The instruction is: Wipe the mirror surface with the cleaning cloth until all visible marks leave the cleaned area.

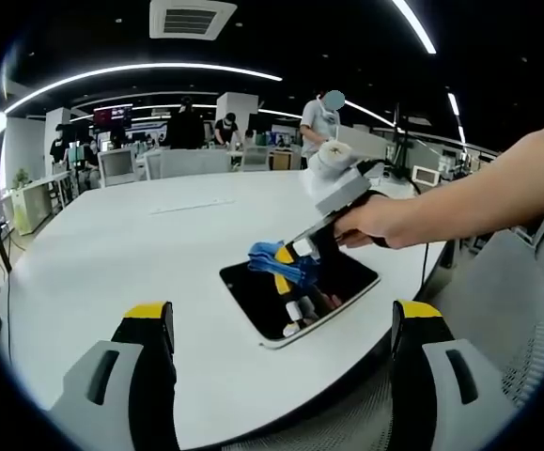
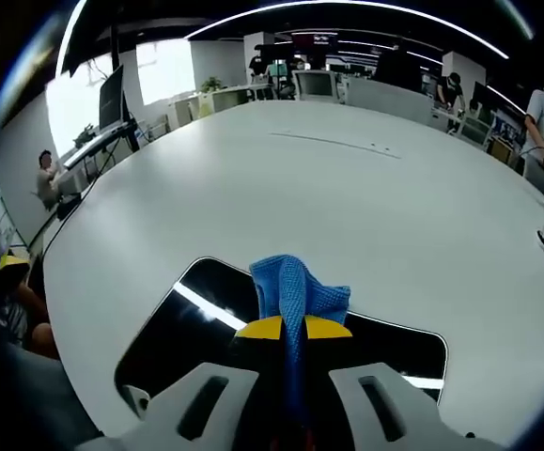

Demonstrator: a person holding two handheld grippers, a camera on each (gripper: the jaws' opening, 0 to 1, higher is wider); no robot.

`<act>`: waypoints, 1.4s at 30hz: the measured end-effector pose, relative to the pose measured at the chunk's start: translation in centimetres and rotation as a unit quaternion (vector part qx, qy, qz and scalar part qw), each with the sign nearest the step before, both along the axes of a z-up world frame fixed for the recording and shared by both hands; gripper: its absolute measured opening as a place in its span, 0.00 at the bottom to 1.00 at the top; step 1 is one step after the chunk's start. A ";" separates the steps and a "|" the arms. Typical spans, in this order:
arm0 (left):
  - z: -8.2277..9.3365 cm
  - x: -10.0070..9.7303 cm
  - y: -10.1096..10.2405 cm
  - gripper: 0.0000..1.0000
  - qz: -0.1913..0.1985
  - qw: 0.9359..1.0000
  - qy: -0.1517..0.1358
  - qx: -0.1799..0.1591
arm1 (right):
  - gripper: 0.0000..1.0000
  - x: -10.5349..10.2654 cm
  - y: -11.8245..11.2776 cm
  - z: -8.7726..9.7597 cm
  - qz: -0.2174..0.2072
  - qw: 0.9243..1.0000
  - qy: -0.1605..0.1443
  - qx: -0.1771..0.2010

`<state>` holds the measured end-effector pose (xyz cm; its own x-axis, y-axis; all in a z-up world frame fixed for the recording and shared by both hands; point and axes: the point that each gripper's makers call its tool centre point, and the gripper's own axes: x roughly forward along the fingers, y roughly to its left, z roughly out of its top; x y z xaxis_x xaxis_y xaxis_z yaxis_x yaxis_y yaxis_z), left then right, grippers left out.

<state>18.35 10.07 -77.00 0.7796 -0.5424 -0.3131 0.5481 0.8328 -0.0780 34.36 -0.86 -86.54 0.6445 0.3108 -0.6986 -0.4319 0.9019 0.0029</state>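
A dark rectangular mirror (image 1: 347,282) with a white rim lies flat on the white table near its front edge. A blue cleaning cloth (image 1: 276,260) rests on the mirror's left part, pinched in my right gripper (image 1: 295,263), which a hand holds from the right. In the right gripper view the cloth (image 2: 295,287) bunches up between the yellow-tipped jaws, my right gripper (image 2: 293,329) shut on it over the mirror (image 2: 187,324). My left gripper (image 1: 286,324) hangs above the table's near edge, open, nothing between its fingers.
The big white table (image 1: 121,254) stretches away to the left and back. A grey mesh chair (image 1: 506,319) stands at the right near the table edge. Several people, desks and monitors fill the office at the back.
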 end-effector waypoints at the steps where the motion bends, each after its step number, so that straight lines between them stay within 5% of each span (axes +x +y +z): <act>1: 0.0 0.0 0.0 0.95 0.000 1.000 0.000 0.000 | 0.01 0.0 0.1 0.0 0.001 1.000 -0.001 0.000; 42: 0.3 0.0 0.0 0.96 0.002 1.000 -0.007 -0.001 | 0.01 0.0 7.2 0.0 0.092 0.996 0.006 -0.009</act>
